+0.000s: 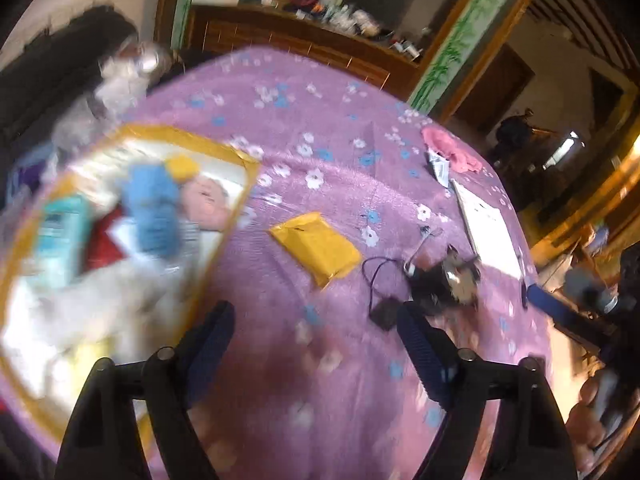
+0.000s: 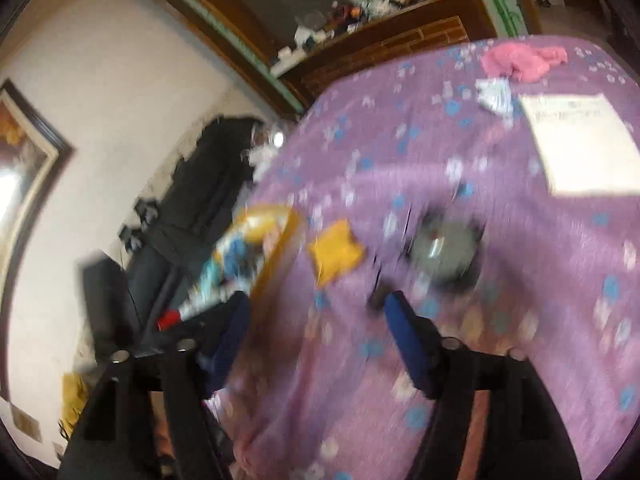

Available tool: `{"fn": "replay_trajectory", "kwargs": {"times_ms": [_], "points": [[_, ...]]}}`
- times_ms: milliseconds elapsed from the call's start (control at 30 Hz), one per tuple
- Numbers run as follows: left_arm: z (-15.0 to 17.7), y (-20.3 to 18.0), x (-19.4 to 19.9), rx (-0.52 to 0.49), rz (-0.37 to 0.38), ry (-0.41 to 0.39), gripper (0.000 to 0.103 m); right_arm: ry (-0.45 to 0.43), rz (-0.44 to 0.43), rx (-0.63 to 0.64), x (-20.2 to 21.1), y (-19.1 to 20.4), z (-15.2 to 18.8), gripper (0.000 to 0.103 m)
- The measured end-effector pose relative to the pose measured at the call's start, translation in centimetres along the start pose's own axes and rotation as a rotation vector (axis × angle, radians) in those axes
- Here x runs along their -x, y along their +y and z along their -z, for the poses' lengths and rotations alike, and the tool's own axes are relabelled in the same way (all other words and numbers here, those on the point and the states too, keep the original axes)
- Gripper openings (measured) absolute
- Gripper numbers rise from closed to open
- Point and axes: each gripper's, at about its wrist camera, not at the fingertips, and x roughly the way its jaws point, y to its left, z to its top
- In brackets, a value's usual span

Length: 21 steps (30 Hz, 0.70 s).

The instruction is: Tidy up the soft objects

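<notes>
A yellow-rimmed box (image 1: 244, 160) sits at the left of the purple flowered bed; it holds a blue fluffy item (image 1: 154, 208), a yellow one, a pink one and a teal pack. It shows blurred in the right wrist view (image 2: 288, 236). A yellow padded pouch (image 1: 316, 246) (image 2: 336, 250) lies on the bed beside the box. A pink cloth (image 1: 450, 148) (image 2: 524, 60) lies at the far edge. My left gripper (image 1: 316, 344) is open and empty above the bed. My right gripper (image 2: 316, 328) is open and empty.
A dark gadget with cables (image 1: 444, 280) (image 2: 444, 252) lies right of the pouch. A white paper sheet (image 1: 492, 232) (image 2: 580, 144) and a small wrapper (image 1: 438, 166) lie near the pink cloth. A cluttered wooden headboard shelf (image 1: 312, 8) stands behind. Dark clothing (image 2: 216, 184) hangs left of the bed.
</notes>
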Motion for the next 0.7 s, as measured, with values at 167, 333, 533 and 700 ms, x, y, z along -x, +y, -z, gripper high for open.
{"fn": "replay_trajectory", "kwargs": {"times_ms": [167, 333, 533, 700], "points": [[-2.7, -2.8, -5.6, -0.026, -0.071, 0.043, 0.083, -0.006, 0.083, -0.055, -2.1, -5.2, -8.1, 0.082], [-4.0, -3.4, -11.2, -0.07, -0.175, 0.115, 0.078, 0.056, 0.204, -0.138, -8.1, -11.3, -16.3, 0.082], [-3.9, -2.4, -10.9, -0.092, -0.201, 0.051, 0.05, 0.069, 0.331, -0.198, -14.7, -16.4, -22.1, 0.082], [-3.0, -1.0, -9.8, -0.074, -0.127, 0.053, 0.049, 0.104, 0.424, -0.225, -18.2, -19.5, -23.7, 0.066]]}}
